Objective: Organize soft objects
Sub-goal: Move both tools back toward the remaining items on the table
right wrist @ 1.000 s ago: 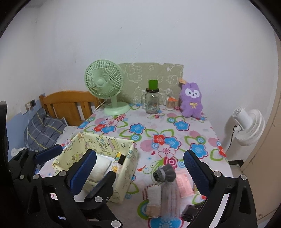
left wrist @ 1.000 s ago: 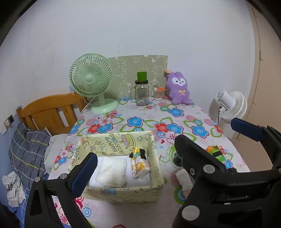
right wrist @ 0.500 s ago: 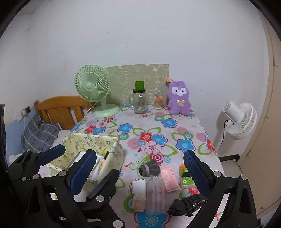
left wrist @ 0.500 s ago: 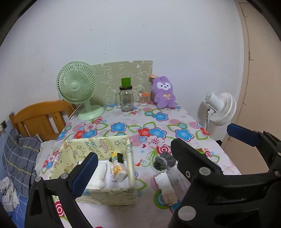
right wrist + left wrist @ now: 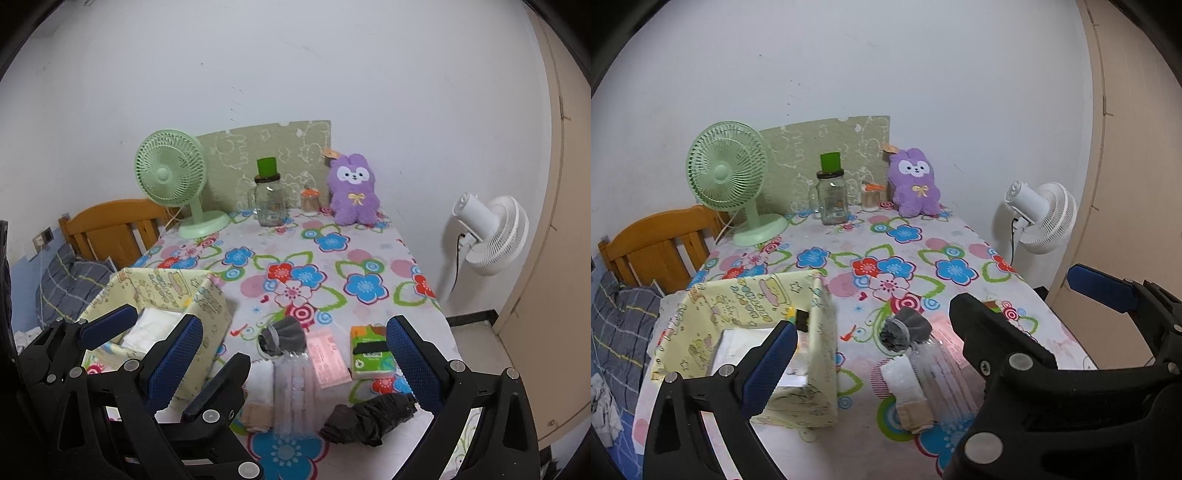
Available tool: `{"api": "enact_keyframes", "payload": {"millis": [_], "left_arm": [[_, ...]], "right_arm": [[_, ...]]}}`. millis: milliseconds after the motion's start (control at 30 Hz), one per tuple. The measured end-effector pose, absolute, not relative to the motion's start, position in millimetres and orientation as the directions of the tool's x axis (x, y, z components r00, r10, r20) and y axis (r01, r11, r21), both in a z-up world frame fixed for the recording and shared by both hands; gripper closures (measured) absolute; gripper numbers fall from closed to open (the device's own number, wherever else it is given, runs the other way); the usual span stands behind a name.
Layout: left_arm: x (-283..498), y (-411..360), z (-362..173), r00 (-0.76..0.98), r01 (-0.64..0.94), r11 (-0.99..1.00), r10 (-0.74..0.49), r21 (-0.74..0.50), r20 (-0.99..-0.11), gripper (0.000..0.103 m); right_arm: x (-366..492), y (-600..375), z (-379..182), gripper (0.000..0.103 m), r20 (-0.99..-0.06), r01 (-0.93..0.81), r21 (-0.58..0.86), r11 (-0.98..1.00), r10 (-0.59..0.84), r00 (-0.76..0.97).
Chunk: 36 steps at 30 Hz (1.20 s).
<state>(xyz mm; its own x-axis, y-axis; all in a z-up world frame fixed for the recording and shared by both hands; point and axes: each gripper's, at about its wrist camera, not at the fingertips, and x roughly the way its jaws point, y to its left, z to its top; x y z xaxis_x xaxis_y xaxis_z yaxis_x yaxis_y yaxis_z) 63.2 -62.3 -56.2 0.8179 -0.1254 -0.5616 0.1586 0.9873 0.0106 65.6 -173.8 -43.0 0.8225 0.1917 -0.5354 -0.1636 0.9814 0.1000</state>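
Both grippers are held above the near edge of the counter [image 5: 369, 229], which is covered by a floral cloth. The left gripper [image 5: 923, 314] is seen with its jaws wide apart and nothing between them; the right gripper [image 5: 295, 354] is likewise spread and empty.

A yellow fabric storage box [image 5: 207, 299] stands at 9 o'clock of the loose items, with white folded cloths [image 5: 151, 326] lying inside. Just beside the box are noted a rolled grey sock [image 5: 282, 334], a white folded towel [image 5: 260, 384], a clear plastic packet [image 5: 295, 387], a pink packet [image 5: 327, 356], a green tissue pack [image 5: 369, 354] and, at 6 o'clock, what appears to be a crumpled black bag [image 5: 369, 417].

A purple plush rabbit [image 5: 354, 190] sits upright at 12 o'clock by the wall.
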Motion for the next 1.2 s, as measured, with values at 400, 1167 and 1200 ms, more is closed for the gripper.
{"api": "enact_keyframes", "payload": {"millis": [400,1167,1200], "left_arm": [[69,-88,-94,0.784,0.184,0.983,-0.133,0.022,-0.607,0.001],[86,-111,-157,0.682,0.222,0.975,-0.149,0.009,-0.716,0.006],[86,-112,-159,0.677,0.223,0.975,-0.148,0.009,-0.721,0.006]], "right_arm": [[70,-196,-82,0.003,-0.570,-0.118,0.101,0.988,0.154,0.807],[89,-220,-154,0.010,-0.695,-0.032,0.130,0.991,0.114,0.710],[90,-221,-157,0.010,-0.699,-0.029,0.131,0.991,0.113,0.706]]}}
